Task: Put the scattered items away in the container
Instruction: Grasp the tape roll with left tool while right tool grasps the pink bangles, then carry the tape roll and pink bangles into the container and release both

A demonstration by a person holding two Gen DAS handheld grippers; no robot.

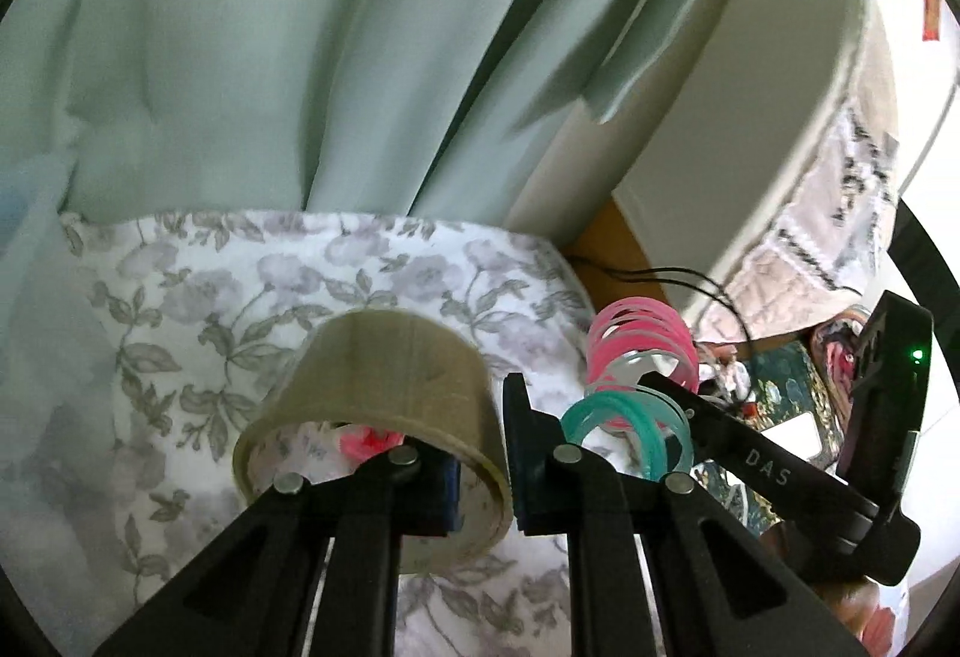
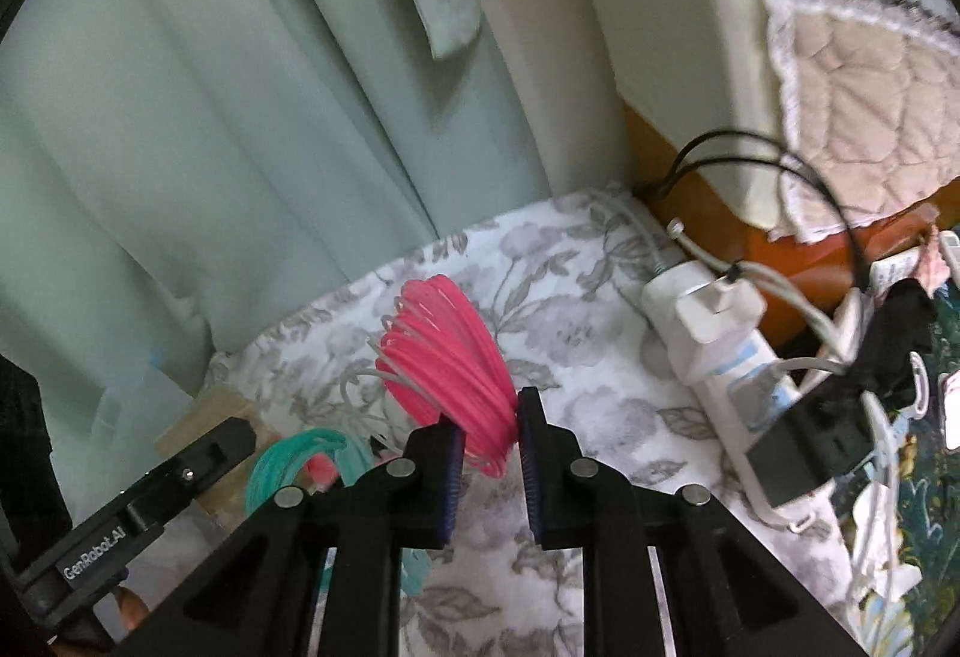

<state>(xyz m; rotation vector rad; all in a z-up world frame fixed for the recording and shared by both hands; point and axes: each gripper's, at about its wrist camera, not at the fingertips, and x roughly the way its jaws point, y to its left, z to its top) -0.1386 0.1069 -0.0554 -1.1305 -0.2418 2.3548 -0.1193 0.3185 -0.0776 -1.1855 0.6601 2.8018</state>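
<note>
A tan round container (image 1: pixel 384 393) hangs tilted over the floral cloth (image 1: pixel 180 333). My left gripper (image 1: pixel 486 453) is shut on its near wall, and something pink (image 1: pixel 369 444) lies inside. A coil spring toy, pink (image 2: pixel 444 357) with a teal end (image 2: pixel 300 459), hangs from my right gripper (image 2: pixel 489 453), which is shut on the pink coils. In the left wrist view the spring (image 1: pixel 642 345) sits just right of the container, with the right gripper (image 1: pixel 660 381) reaching into it. The right wrist view shows the left gripper (image 2: pixel 234 435) at lower left beside the container (image 2: pixel 198 417).
A white power strip (image 2: pixel 726 375) with chargers, a black adapter (image 2: pixel 804 453) and looping cables (image 2: pixel 780 165) lies at the cloth's right edge. Pale green curtains (image 1: pixel 270 57) hang behind. A cream cushion (image 1: pixel 750 87) with a quilted cover (image 2: pixel 852 75) stands at the right.
</note>
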